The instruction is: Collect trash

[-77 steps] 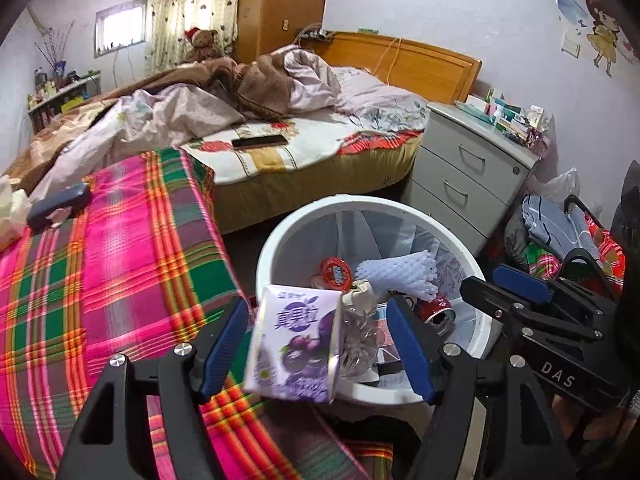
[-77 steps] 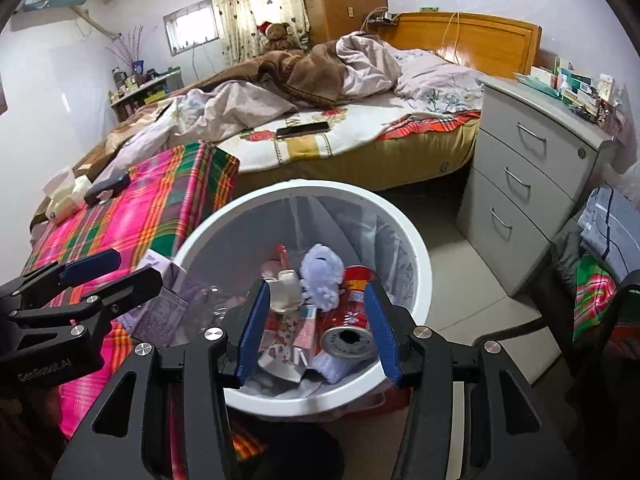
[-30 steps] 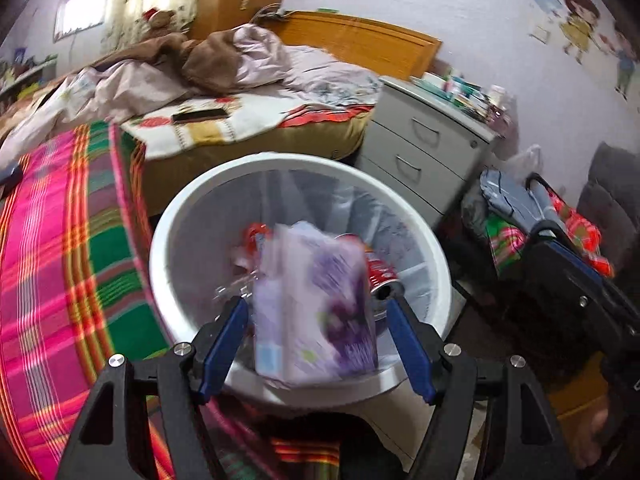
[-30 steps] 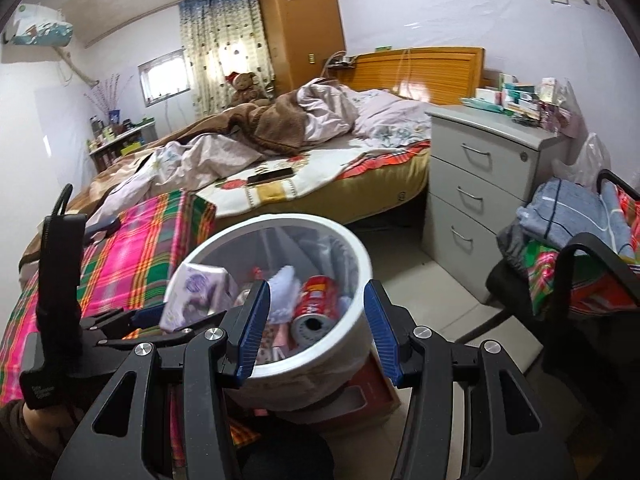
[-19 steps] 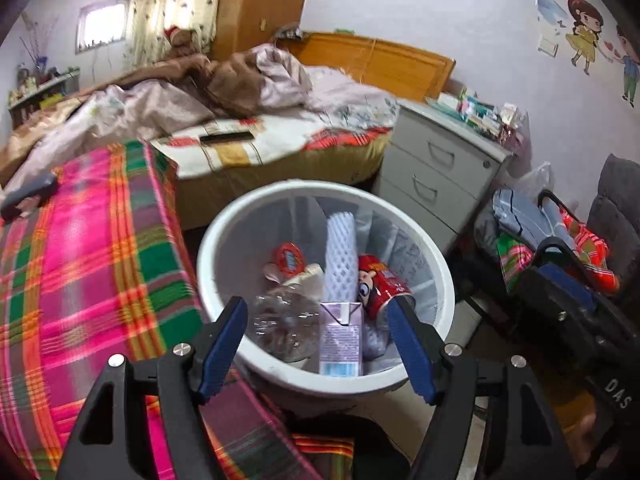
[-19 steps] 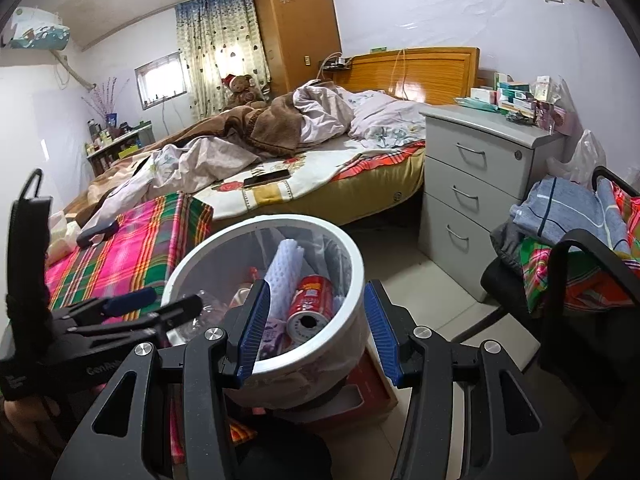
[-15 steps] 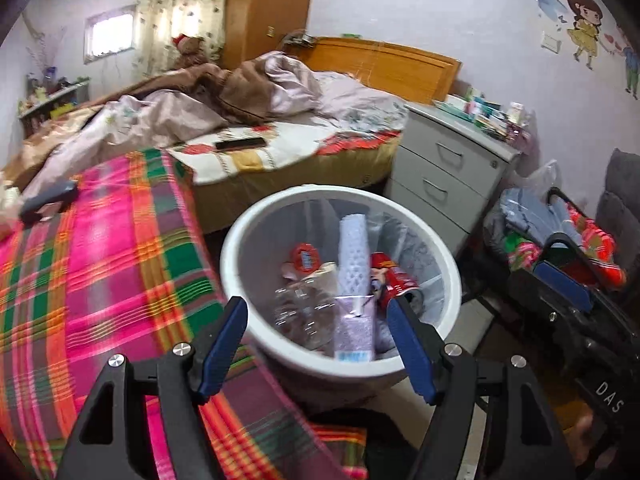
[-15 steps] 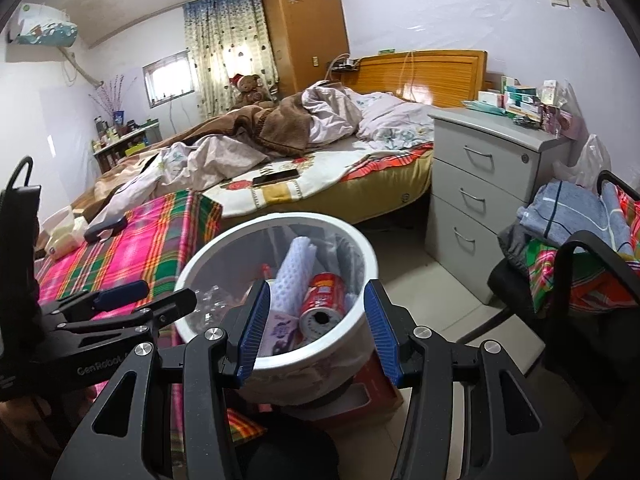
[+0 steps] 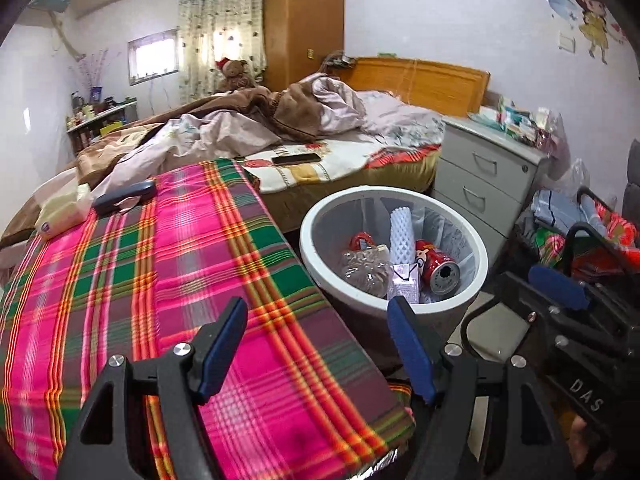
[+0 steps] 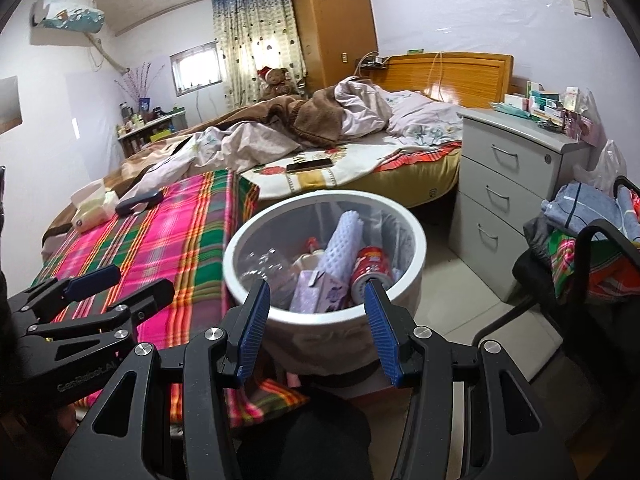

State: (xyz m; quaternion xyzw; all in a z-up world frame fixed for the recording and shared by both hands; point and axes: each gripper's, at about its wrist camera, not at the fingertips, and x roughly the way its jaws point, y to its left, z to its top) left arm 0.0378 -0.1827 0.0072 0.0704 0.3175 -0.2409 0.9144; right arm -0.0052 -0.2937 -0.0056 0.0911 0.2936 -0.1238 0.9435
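A white trash bin point(image 9: 309, 240) point(image 10: 240, 248) stands on the floor beside the plaid-covered table. In it lie a purple milk carton point(image 9: 406, 285) point(image 10: 320, 294), a red can point(image 9: 438, 272) point(image 10: 372, 266), a white foam net sleeve point(image 9: 401, 236) point(image 10: 345, 240) and a crushed clear bottle point(image 9: 366, 272). My left gripper point(image 9: 317, 302) is open and empty, above the table's corner, left of the bin. My right gripper point(image 10: 316, 285) hangs open and empty in front of the bin's near rim. Each gripper also shows at the side of the other's view.
The pink and green plaid cloth point(image 9: 160, 260) carries a dark glasses case point(image 9: 124, 196) and a tissue pack point(image 9: 60, 212) at its far end. Behind are a bed with a phone point(image 9: 296, 158), a grey drawer cabinet point(image 9: 484, 176) and a chair piled with clothes point(image 9: 580, 232).
The purple carton left my left gripper and now lies in the bin. The left gripper drew back leftward over the plaid cloth. The right gripper backed off a little.
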